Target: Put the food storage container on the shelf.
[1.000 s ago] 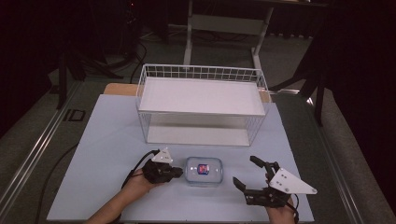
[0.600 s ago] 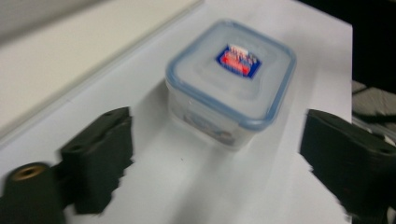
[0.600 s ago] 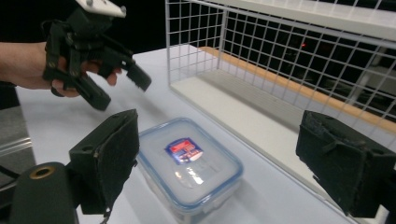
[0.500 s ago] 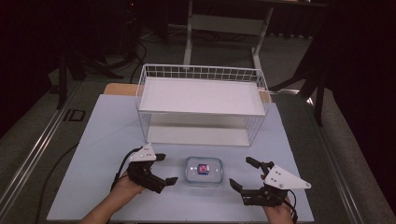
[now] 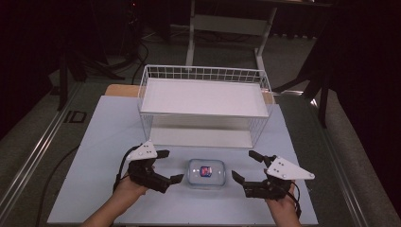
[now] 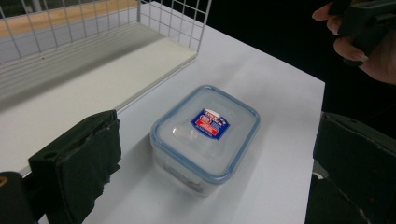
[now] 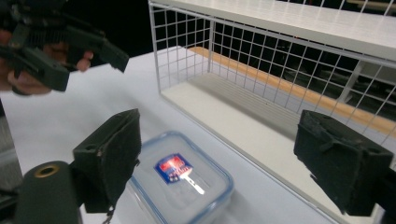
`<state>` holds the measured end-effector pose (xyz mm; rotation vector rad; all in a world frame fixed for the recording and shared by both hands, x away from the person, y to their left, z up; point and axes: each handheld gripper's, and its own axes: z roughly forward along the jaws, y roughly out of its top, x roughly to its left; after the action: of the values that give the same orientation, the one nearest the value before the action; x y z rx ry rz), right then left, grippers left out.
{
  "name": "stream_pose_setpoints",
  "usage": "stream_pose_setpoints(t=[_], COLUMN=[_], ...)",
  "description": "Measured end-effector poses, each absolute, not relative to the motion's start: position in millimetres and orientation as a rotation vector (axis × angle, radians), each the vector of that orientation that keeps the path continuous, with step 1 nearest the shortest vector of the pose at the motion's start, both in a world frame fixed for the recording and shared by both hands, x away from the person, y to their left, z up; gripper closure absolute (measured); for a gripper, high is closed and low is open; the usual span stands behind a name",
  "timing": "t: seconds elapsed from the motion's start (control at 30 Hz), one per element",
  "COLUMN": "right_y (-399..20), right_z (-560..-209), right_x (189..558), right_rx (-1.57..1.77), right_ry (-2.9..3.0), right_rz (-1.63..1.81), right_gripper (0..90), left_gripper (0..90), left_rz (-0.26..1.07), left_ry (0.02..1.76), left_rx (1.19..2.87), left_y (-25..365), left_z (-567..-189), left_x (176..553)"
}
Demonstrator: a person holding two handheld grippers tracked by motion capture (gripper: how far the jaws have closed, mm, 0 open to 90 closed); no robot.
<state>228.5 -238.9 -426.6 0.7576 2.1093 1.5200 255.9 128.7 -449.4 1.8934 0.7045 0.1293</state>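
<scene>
A clear plastic box (image 5: pixel 205 172) with a blue-rimmed lid and a red-and-blue label lies flat on the table's front middle. My left gripper (image 5: pixel 170 165) hovers just left of it. Its jaws have just opened and stand wide, with nothing between them. In the left gripper view the box (image 6: pixel 205 135) lies ahead, between and beyond the black pads (image 6: pixel 79 158). My right gripper (image 5: pixel 244 165) is open just right of the box, apart from it. In the right gripper view the box (image 7: pixel 180 179) sits low between the wide pads (image 7: pixel 109 156).
A white wire rack (image 5: pixel 203 97) with a white shelf on top stands behind the box, its open front facing me. The pale tabletop (image 5: pixel 94 142) has free room left and right. Dark floor, cables and stand legs surround the table.
The left gripper was shut beside the box's left end. It has since opened, risen and drawn back to the left. The right gripper has hardly moved, and the box stays put.
</scene>
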Motion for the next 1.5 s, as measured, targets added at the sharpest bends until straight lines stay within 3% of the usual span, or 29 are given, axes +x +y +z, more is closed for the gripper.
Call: stream_pose_setpoints(t=[0.2, 0.43, 0.97, 1.1, 1.17, 1.27, 1.43, 1.5], right_y=[-234.8, -231.5, -232.3, -227.8, -227.0, -227.6, -224.6, -222.6], right_z=[-436.3, -455.1, -491.1, -501.8, -508.9, -518.3, -526.9, -528.0], right_x=[239.1, 257.8, 289.5, 294.3, 297.5, 302.4, 304.4, 303.7], right_rx=[0.864, 1.030, 1.542, 1.623, 1.658, 1.741, 1.819, 1.827], right_ry=[2.177, 2.267, 2.377, 2.430, 2.444, 2.451, 2.468, 2.477], right_rz=[1.450, 1.461, 1.491, 1.486, 1.500, 1.508, 1.507, 1.508], right_gripper=[19.4, 11.3, 14.8, 14.8, 19.1, 19.5, 25.1, 27.9], left_gripper=[2.0, 2.1, 2.6, 5.6, 6.3, 12.9, 16.0, 22.3], left_rz=[0.088, 0.014, -0.182, -0.266, -0.302, -0.358, -0.384, -0.396], left_ry=[0.740, 0.843, 1.076, 1.159, 1.179, 1.221, 1.244, 1.241], left_rx=[1.894, 1.882, 1.897, 1.846, 1.830, 1.785, 1.786, 1.783], left_y=[122.4, 113.7, 88.2, 88.7, 88.9, 89.0, 87.5, 87.3], left_z=[-454.1, -469.0, -511.9, -523.0, -527.6, -534.0, -537.9, -538.9], left_x=[264.6, 280.9, 301.7, 306.7, 307.3, 307.2, 307.3, 307.1])
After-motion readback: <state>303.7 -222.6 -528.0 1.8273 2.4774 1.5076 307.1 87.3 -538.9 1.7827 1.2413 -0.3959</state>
